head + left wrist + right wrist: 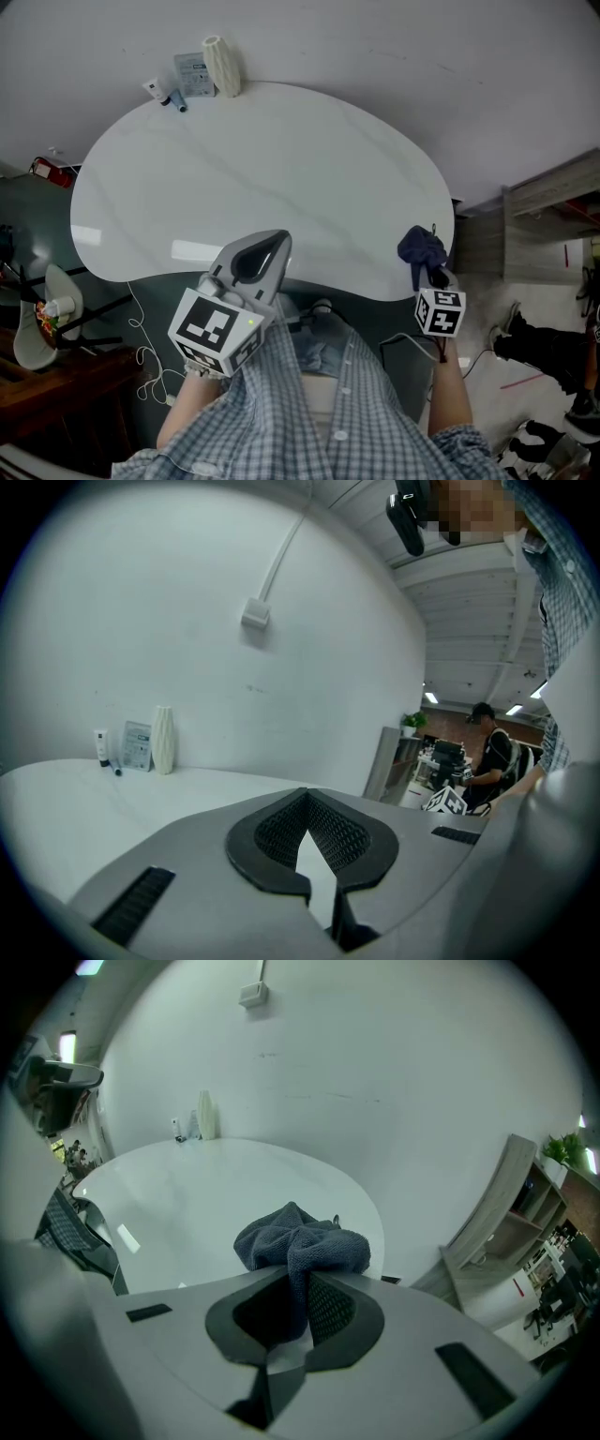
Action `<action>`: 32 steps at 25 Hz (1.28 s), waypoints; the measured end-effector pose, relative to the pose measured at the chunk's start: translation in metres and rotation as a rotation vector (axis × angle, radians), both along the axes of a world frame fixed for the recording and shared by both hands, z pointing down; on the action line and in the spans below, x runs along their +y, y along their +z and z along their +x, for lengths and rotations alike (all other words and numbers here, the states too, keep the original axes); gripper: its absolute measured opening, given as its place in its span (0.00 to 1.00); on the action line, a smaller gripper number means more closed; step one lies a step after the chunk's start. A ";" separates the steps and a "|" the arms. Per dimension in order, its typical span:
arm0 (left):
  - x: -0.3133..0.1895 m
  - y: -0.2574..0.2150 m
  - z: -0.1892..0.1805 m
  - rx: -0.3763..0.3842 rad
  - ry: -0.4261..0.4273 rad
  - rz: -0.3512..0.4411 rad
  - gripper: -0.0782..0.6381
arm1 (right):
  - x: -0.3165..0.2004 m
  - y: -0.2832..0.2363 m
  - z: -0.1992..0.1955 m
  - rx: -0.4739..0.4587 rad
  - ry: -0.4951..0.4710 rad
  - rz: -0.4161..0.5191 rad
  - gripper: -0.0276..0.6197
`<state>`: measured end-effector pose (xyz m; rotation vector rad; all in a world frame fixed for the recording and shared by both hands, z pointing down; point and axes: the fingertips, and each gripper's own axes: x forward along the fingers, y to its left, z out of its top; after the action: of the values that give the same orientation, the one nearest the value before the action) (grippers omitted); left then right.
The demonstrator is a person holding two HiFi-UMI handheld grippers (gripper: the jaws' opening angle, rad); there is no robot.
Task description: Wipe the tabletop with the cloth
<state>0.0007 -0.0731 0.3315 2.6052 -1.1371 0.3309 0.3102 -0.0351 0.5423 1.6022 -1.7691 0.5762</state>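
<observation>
Most of your white tabletop (262, 169) is bare, so there is lots of room to slide across the middle and both sides. Only the far left edge is crowded: a white vase (221, 66), a small card (192, 73), a little tube (153, 89) and a pen (178, 103) sit close together by the wall (422, 56)

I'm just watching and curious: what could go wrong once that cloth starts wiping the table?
The cloth is pinched by one bunched fold in the right gripper; it could slip out mid-wipe.
The vase, tube and card stand at the far edge of the table; a wide sweep might knock them off.
</observation>
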 end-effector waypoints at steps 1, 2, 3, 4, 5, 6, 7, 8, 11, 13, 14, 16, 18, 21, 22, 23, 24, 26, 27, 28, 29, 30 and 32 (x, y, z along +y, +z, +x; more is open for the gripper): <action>-0.001 0.000 -0.002 0.005 -0.002 -0.003 0.12 | 0.003 0.000 -0.006 -0.003 -0.007 -0.002 0.08; -0.001 0.000 -0.004 0.010 -0.005 -0.006 0.12 | 0.005 0.000 -0.012 -0.005 -0.016 -0.005 0.08; -0.002 -0.001 -0.006 0.013 -0.007 -0.007 0.12 | 0.007 0.000 -0.019 -0.007 -0.024 -0.008 0.08; -0.003 -0.001 -0.007 0.013 -0.009 -0.006 0.12 | 0.009 0.000 -0.025 -0.011 -0.031 -0.011 0.08; -0.003 -0.002 -0.009 0.012 -0.009 -0.003 0.12 | 0.011 0.000 -0.031 -0.015 -0.039 -0.013 0.08; -0.004 -0.002 -0.011 0.011 -0.011 0.000 0.12 | 0.012 0.000 -0.039 -0.021 -0.050 -0.016 0.08; -0.005 -0.003 -0.013 0.012 -0.014 0.001 0.12 | 0.013 0.000 -0.047 -0.026 -0.062 -0.017 0.08; -0.005 -0.003 -0.015 0.013 -0.018 0.000 0.12 | 0.015 0.000 -0.056 -0.031 -0.076 -0.018 0.08; -0.006 -0.003 -0.022 0.013 -0.027 -0.002 0.12 | 0.017 0.000 -0.083 -0.046 -0.118 -0.021 0.08; -0.007 -0.003 -0.027 0.012 -0.032 -0.004 0.12 | 0.016 -0.001 -0.099 -0.057 -0.143 -0.025 0.08; -0.008 -0.003 -0.030 0.012 -0.035 -0.005 0.12 | 0.015 -0.001 -0.106 -0.062 -0.156 -0.026 0.08; -0.009 -0.003 -0.036 0.011 -0.043 -0.009 0.12 | 0.013 -0.001 -0.120 -0.071 -0.182 -0.030 0.08; -0.010 -0.003 -0.041 0.010 -0.054 -0.010 0.12 | 0.011 -0.001 -0.134 -0.084 -0.211 -0.036 0.08; -0.013 -0.004 -0.052 0.006 -0.074 -0.008 0.12 | 0.006 -0.001 -0.158 -0.094 -0.271 -0.042 0.08; -0.014 -0.004 -0.056 0.005 -0.081 -0.008 0.12 | 0.005 -0.001 -0.166 -0.094 -0.290 -0.044 0.08; -0.014 -0.004 -0.060 0.004 -0.089 -0.008 0.12 | 0.003 -0.001 -0.173 -0.095 -0.307 -0.046 0.08; -0.015 -0.004 -0.065 0.002 -0.096 -0.008 0.12 | 0.001 -0.001 -0.181 -0.097 -0.321 -0.048 0.08; -0.016 -0.005 -0.075 -0.002 -0.111 -0.006 0.12 | -0.002 -0.001 -0.196 -0.107 -0.347 -0.050 0.08; -0.017 -0.005 -0.080 -0.004 -0.119 -0.005 0.12 | -0.004 -0.001 -0.204 -0.112 -0.361 -0.051 0.08; -0.018 -0.005 -0.085 -0.007 -0.126 -0.004 0.12 | -0.006 -0.002 -0.212 -0.116 -0.375 -0.051 0.08; -0.019 -0.006 -0.090 -0.010 -0.131 -0.003 0.12 | -0.008 -0.002 -0.219 -0.119 -0.389 -0.051 0.08; -0.019 -0.006 -0.094 -0.013 -0.134 -0.001 0.12 | -0.010 -0.002 -0.227 -0.122 -0.404 -0.052 0.08; -0.020 -0.007 -0.101 -0.016 -0.141 -0.002 0.12 | -0.014 -0.003 -0.243 -0.126 -0.438 -0.053 0.08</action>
<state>-0.1006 -0.0928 0.3247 2.5076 -1.3170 0.3219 0.0676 -0.0491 0.5393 1.1102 -2.0973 0.5139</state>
